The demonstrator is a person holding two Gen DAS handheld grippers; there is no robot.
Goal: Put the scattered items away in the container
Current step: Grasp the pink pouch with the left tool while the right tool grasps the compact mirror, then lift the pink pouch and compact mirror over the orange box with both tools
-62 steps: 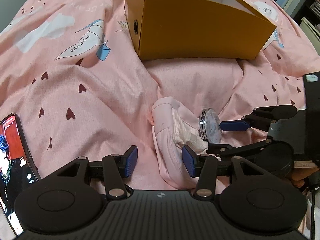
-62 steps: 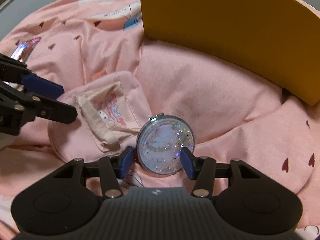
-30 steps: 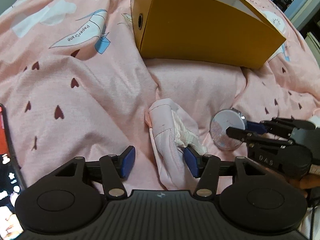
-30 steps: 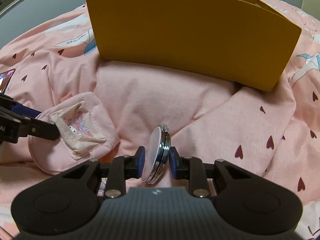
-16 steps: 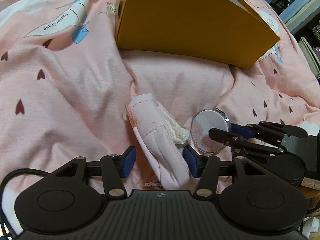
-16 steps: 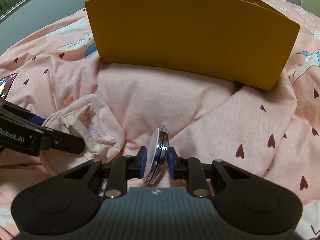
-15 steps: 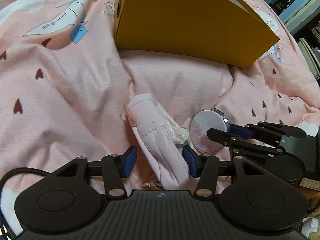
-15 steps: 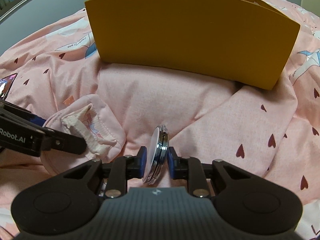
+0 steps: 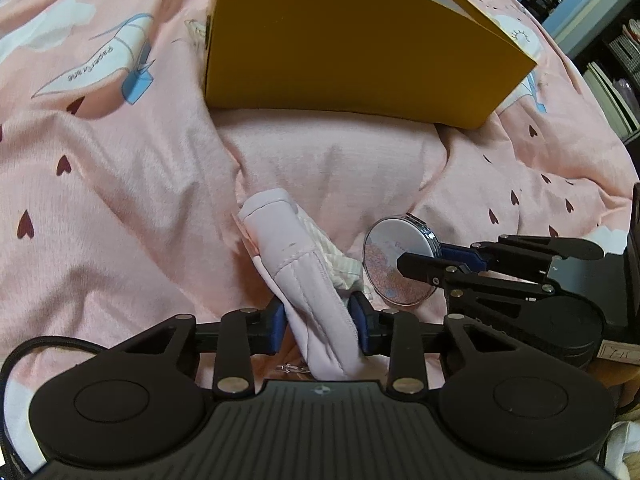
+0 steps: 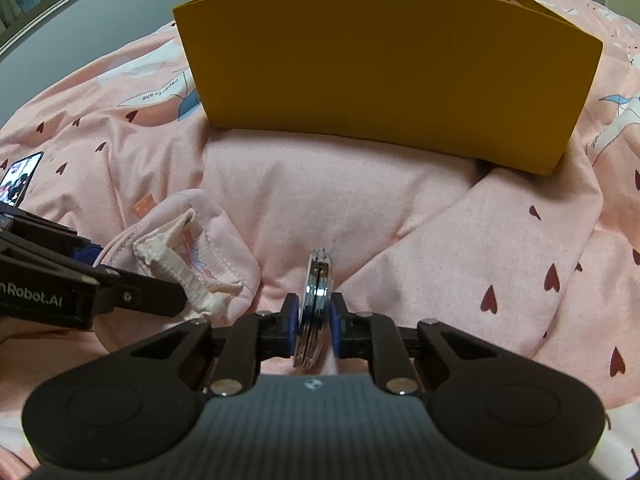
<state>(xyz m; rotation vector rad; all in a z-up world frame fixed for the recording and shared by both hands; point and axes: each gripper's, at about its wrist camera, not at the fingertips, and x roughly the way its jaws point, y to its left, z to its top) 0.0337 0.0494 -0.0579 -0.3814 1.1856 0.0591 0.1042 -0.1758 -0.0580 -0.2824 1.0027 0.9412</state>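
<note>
**Both Grippers Engaged on Scattered Items**

Left wrist view: The left gripper (image 9: 320, 320) points steeply down at the pink bedding (image 9: 120, 200). Its jaws are closing, and the blue pads (image 9: 276, 322) already press both sides of the pink fabric pouch (image 9: 296, 264), which runs forward from between them. The yellow box (image 9: 344, 40) stands ahead, well apart. The right gripper (image 9: 432, 254) enters from the right side.

Right wrist view: The right gripper (image 10: 314, 326) also tilts downward. Its jaws are closing, pads clamped on the round compact mirror (image 10: 316, 304), held edge-on and upright. The pouch (image 10: 208, 248) lies just left; the box (image 10: 380, 72) stands ahead. A phone (image 10: 20, 178) lies far left.
</note>
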